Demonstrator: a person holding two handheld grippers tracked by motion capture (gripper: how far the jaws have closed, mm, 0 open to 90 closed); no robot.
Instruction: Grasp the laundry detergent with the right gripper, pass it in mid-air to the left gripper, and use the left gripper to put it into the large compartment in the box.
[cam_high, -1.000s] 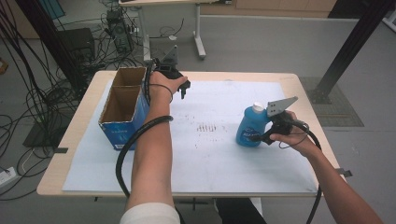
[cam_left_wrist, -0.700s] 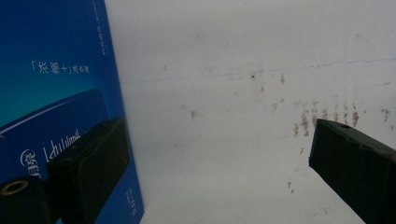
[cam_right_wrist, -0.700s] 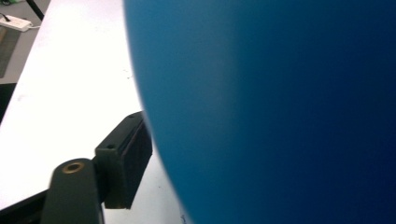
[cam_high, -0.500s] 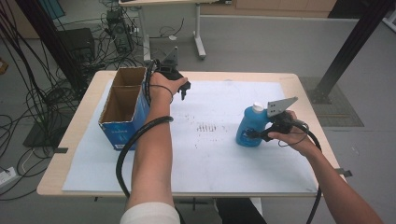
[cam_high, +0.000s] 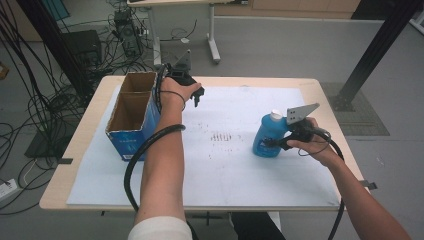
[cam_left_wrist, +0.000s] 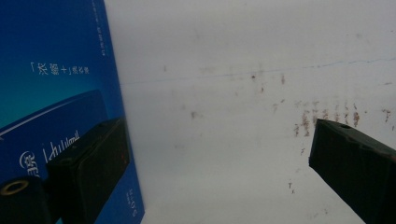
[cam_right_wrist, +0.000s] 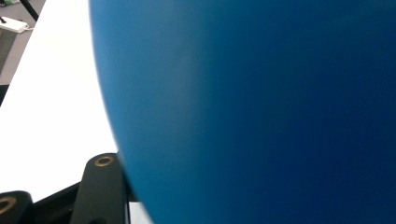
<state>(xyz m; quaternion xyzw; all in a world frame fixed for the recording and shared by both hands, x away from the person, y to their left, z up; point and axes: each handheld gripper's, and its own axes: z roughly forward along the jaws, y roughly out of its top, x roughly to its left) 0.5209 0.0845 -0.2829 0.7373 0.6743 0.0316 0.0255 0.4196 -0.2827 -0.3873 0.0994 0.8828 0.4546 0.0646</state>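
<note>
Jaws of the left gripper (cam_high: 196, 93) stand spread wide and hold nothing: in the left gripper view one black jaw rises at the lower left and the other at the right edge, with bare white sheet (cam_left_wrist: 224, 140) between them. Against the outer side of the left-hand jaw stands the printed blue wall of an open-topped rectangular cardboard box (cam_left_wrist: 56, 93), blue outside and brown inside; whether jaw and wall touch cannot be told. Rust-coloured specks mark the sheet just ahead of the right-hand jaw. From the high view this gripper sits in the person's left hand (cam_high: 176, 91) at the box's (cam_high: 131, 117) far right corner, jaws pointing down toward the sheet.

The right gripper (cam_high: 272, 145) is pressed up to a rounded blue plastic bottle with a white cap (cam_high: 270, 135), which stands upright on the sheet directly in front of its jaws. In the right gripper view the bottle's (cam_right_wrist: 261, 112) smooth blue side sits hard against the camera, and one black jaw link shows at the lower left, tucked behind the bottle's edge. The tips are hidden, so whether these jaws clamp the bottle cannot be told. The person's right hand (cam_high: 312, 145) holds the gripper behind the bottle, its grey plate above the jaws.

The sheet covers a light wooden table (cam_high: 330, 100).
</note>
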